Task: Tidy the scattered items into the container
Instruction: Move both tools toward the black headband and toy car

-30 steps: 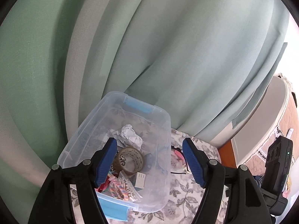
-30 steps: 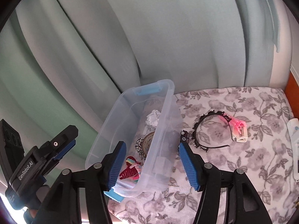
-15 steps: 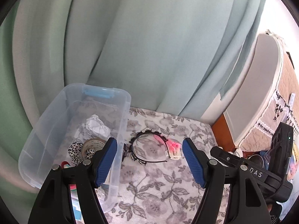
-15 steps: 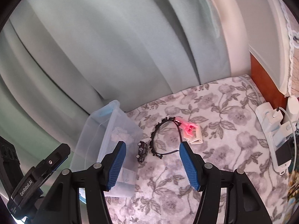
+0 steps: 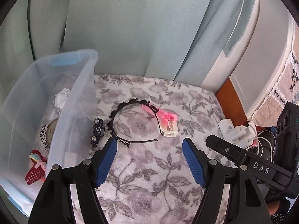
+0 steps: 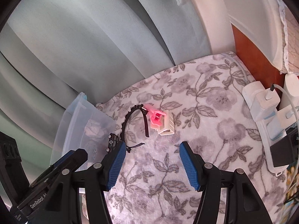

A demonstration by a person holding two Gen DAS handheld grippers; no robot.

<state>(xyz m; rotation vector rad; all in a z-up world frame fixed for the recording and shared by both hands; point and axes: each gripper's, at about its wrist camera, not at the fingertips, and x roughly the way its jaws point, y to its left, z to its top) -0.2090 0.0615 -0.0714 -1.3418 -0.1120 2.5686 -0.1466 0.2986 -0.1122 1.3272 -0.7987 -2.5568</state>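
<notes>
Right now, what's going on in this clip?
A person is tidying loose items into a clear bin. Both tongs, left and right, are open and empty above the floral cloth. A black headband, a toy car and a pink-and-white clip lie outside the bin.

A bedroom at home, looking lived-in.

Pale green curtains (image 5: 130, 28) are hanging behind a surface covered by a grey floral blanket (image 5: 149, 177), a lace-trimmed quilt (image 5: 280, 93) is draping beside a wooden edge, and chargers are sitting plugged into a white power strip (image 6: 261, 112). Hair things are lying about: a black headband (image 5: 119, 112), a pink clip (image 5: 166, 119), beside a clear plastic container (image 5: 78, 97).
</notes>
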